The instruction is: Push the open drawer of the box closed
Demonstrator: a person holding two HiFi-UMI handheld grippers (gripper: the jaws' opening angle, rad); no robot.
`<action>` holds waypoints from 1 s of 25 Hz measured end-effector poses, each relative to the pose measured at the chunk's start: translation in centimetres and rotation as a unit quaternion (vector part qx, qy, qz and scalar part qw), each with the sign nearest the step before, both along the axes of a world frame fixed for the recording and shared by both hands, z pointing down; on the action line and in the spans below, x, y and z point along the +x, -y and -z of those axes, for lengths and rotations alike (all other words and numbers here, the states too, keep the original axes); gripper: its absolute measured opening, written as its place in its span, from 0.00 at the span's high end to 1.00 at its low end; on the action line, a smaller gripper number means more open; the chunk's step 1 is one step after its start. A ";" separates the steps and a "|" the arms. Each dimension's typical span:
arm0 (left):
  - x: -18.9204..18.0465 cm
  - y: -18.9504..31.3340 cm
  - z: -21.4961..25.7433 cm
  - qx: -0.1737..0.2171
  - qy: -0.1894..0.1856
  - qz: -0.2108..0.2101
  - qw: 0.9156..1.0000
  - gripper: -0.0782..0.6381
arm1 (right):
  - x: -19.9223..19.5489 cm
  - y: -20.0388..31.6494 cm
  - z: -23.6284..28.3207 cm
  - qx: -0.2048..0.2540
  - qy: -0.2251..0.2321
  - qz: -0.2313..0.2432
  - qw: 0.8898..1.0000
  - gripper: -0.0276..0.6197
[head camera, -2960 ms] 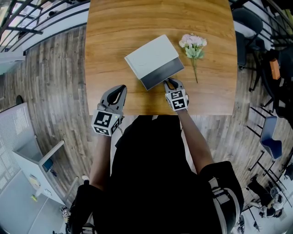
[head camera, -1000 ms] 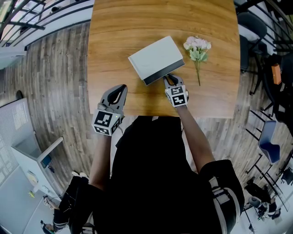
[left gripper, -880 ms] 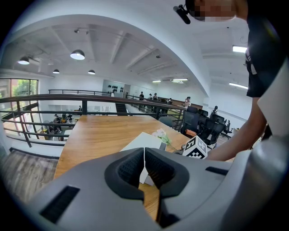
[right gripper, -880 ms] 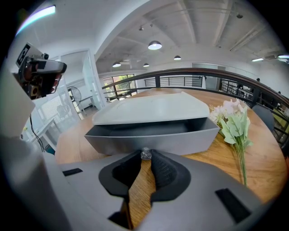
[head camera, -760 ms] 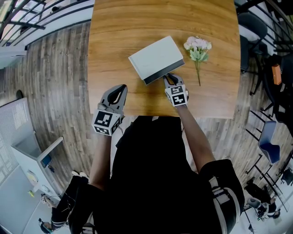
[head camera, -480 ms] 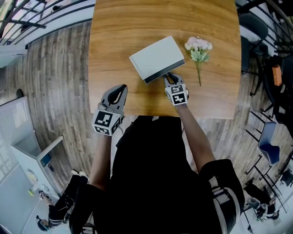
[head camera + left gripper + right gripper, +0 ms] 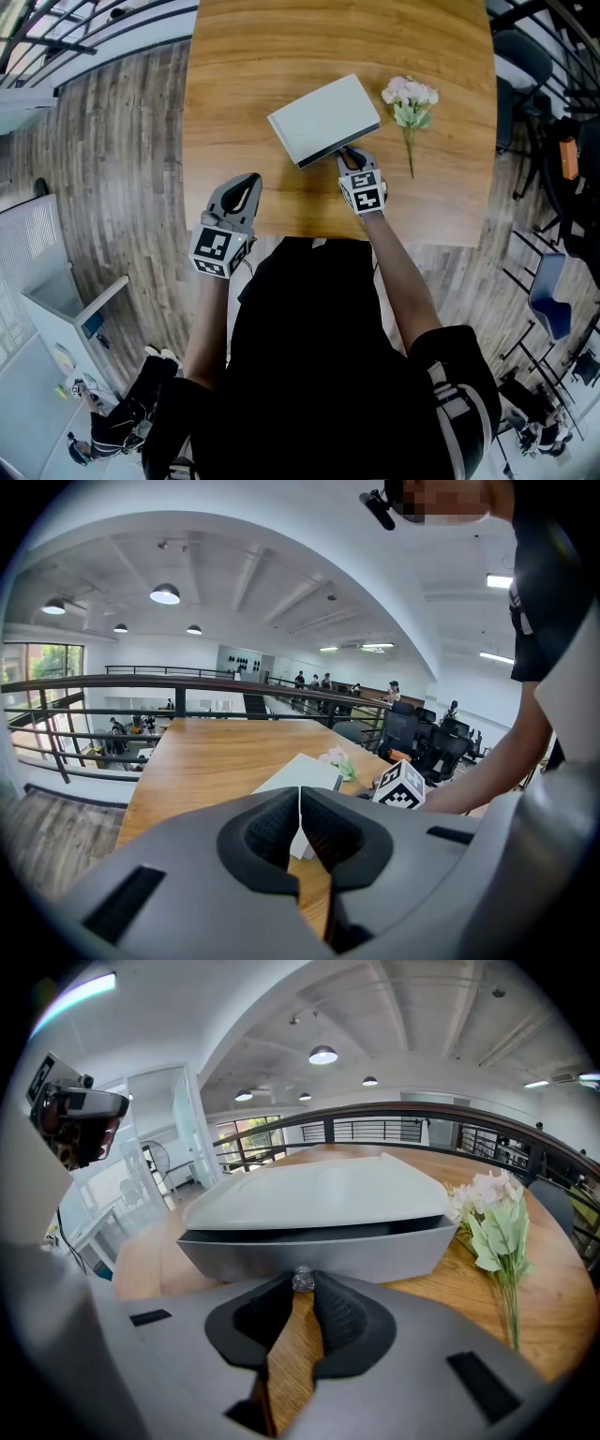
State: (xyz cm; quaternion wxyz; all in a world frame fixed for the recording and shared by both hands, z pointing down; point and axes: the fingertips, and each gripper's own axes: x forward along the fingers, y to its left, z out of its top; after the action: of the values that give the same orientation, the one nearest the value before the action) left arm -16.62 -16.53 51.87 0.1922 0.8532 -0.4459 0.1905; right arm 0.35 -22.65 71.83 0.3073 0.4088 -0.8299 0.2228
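Note:
A white box [image 7: 323,117] lies askew on the wooden table [image 7: 244,75]. Its grey drawer front [image 7: 309,1246] stands only a thin dark slit out from under the lid [image 7: 319,1192]. My right gripper [image 7: 348,156] is at the drawer's front, its jaws shut on the small shiny knob [image 7: 302,1280] between the fingertips. My left gripper [image 7: 246,184] hangs over the table's near edge, left of the box and apart from it. In the left gripper view, the left gripper [image 7: 300,803] is shut and holds nothing.
A sprig of pale pink flowers [image 7: 410,98] lies right of the box, close to the drawer's right end [image 7: 497,1222]. The table's near edge [image 7: 309,236] runs just behind both grippers. Office chairs [image 7: 548,281] stand off the table's right side and a railing [image 7: 84,37] off its left.
The drawer shows less of itself than three seconds ago, and the right gripper has gone with it towards the box. Over the last second almost nothing moved. The left gripper kept still.

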 end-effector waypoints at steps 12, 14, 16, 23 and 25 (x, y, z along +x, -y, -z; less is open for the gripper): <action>-0.2 -0.1 -0.1 -0.003 0.001 0.001 1.000 0.86 | -0.5 0.7 -0.1 0.000 0.002 0.001 1.000 0.83; -0.3 -0.2 0.0 -0.002 0.000 0.003 1.000 0.86 | -0.6 0.7 0.1 0.000 0.002 0.001 1.000 0.83; -0.4 -0.3 0.0 -0.002 -0.001 0.006 1.000 0.86 | -0.7 0.7 0.1 0.001 0.002 0.001 1.000 0.83; -0.3 -0.3 -0.2 -0.003 0.003 0.005 1.000 0.86 | -0.6 1.2 -0.2 0.000 0.006 -0.001 1.000 0.83; -0.4 -0.3 -0.2 -0.004 0.003 0.007 1.000 0.86 | -0.7 1.3 -0.1 0.000 0.006 -0.002 1.000 0.83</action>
State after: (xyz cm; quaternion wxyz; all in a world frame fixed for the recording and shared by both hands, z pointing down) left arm -17.00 -16.20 52.04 0.1958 0.8486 -0.4519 0.1933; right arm -0.32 -23.94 71.91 0.3019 0.4086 -0.8311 0.2260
